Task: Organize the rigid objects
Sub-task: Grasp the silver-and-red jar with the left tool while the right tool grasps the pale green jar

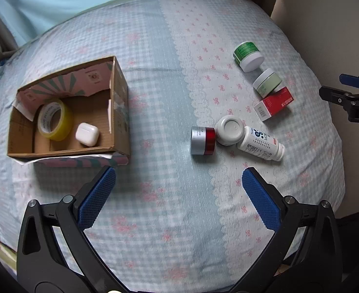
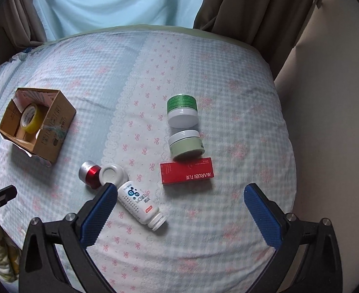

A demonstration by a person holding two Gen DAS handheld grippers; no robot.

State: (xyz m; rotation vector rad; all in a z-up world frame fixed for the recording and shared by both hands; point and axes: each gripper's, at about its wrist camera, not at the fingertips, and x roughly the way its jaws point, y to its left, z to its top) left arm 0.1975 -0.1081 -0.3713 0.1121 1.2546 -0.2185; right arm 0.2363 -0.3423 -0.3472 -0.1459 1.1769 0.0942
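Observation:
A cardboard box (image 1: pixel 119 90) (image 2: pixel 55 131) on the bed holds a yellow tape roll (image 1: pixel 55 119) (image 2: pixel 30 118) and a white earbud case (image 1: pixel 87 133). On the bedspread lie a red-and-silver jar (image 1: pixel 203 141) (image 2: pixel 89 172), a white jar (image 1: pixel 229 130) (image 2: pixel 113 174), a white bottle (image 1: pixel 261 144) (image 2: pixel 140 204), a red carton (image 1: pixel 274 103) (image 2: pixel 187 171), a pale green jar (image 1: pixel 267 82) (image 2: pixel 186 144) and a green-labelled jar (image 1: pixel 248 56) (image 2: pixel 182 111). My left gripper (image 1: pixel 178 195) is open and empty, between box and jars. My right gripper (image 2: pixel 179 210) is open and empty, above the bottle and carton.
The bed is covered by a blue checked spread with pink bows (image 1: pixel 169 73). Curtains (image 2: pixel 252 5) hang behind it and a beige wall (image 2: pixel 325 122) runs along its right edge. The right gripper shows at the left wrist view's right edge (image 1: pixel 350 97).

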